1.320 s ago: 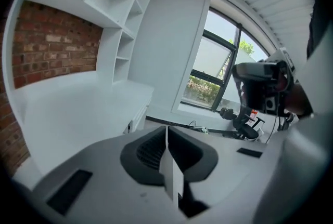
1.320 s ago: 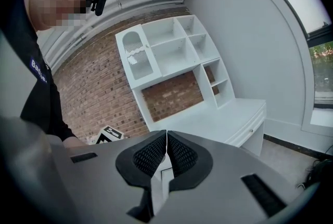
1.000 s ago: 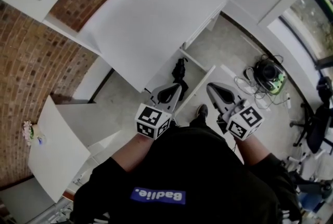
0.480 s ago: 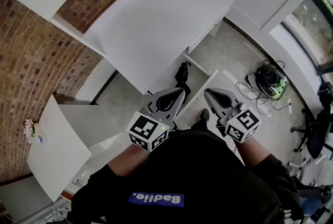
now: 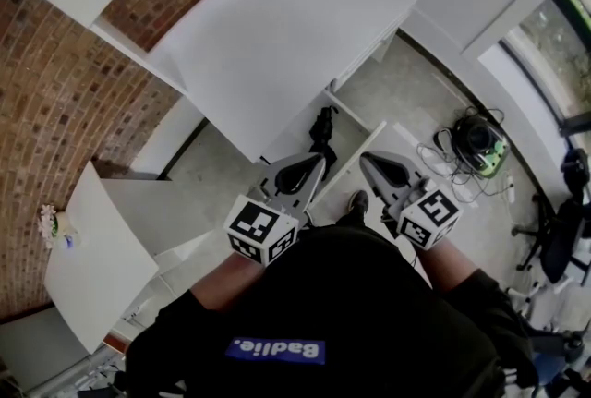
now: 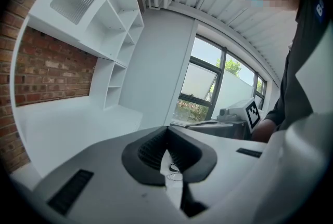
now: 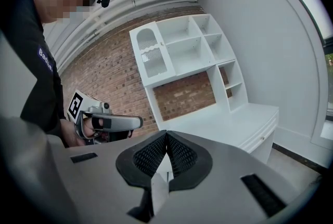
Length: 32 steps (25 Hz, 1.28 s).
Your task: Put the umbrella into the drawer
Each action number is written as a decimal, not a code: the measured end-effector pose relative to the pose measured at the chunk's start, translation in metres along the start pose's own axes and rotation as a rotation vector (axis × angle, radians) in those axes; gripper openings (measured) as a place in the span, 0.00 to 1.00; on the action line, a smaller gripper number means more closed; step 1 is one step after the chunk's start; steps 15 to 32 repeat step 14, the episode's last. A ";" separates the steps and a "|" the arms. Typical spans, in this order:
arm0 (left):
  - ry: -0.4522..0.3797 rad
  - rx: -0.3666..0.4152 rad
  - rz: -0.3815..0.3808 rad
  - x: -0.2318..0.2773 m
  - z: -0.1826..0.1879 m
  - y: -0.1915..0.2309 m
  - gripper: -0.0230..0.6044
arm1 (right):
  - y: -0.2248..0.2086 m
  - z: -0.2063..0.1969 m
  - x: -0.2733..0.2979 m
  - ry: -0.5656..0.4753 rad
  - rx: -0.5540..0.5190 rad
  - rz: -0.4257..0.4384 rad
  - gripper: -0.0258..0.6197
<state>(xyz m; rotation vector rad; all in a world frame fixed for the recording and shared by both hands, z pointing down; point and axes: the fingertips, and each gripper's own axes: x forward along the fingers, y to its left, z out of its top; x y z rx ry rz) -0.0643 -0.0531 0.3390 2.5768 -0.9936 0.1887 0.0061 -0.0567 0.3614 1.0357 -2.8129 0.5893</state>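
Umbrella (image 5: pixel 321 130), black and folded, lies inside the pulled-out drawer (image 5: pixel 349 163), which stands out from under the white counter (image 5: pixel 277 45) over the grey floor (image 5: pixel 411 87). It appears to rest near the back of the drawer, close under the counter's edge, and nothing touches it. The left claw (image 5: pixel 314 162) hangs above the near part of the drawer with its jaws pressed together and nothing between them; its own view (image 6: pixel 167 132) shows this clearly. The right claw (image 5: pixel 367 160) is just at the other side of the drawer front, also closed and empty (image 7: pixel 166 135). Both point forward and only a little downward. I judge that the placing step is done, because the umbrella is free and inside. What remains is probably to close the drawer: a closed claw should meet the drawer front squarely and push it straight in, with care that the umbrella does not catch under the counter.
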 end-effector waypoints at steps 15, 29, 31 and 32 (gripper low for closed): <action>0.001 -0.002 0.008 0.000 -0.004 0.003 0.04 | -0.002 0.005 -0.002 -0.004 -0.013 -0.014 0.09; 0.001 -0.002 0.008 0.000 -0.004 0.003 0.04 | -0.002 0.005 -0.002 -0.004 -0.013 -0.014 0.09; 0.001 -0.002 0.008 0.000 -0.004 0.003 0.04 | -0.002 0.005 -0.002 -0.004 -0.013 -0.014 0.09; 0.001 -0.002 0.008 0.000 -0.004 0.003 0.04 | -0.002 0.005 -0.002 -0.004 -0.013 -0.014 0.09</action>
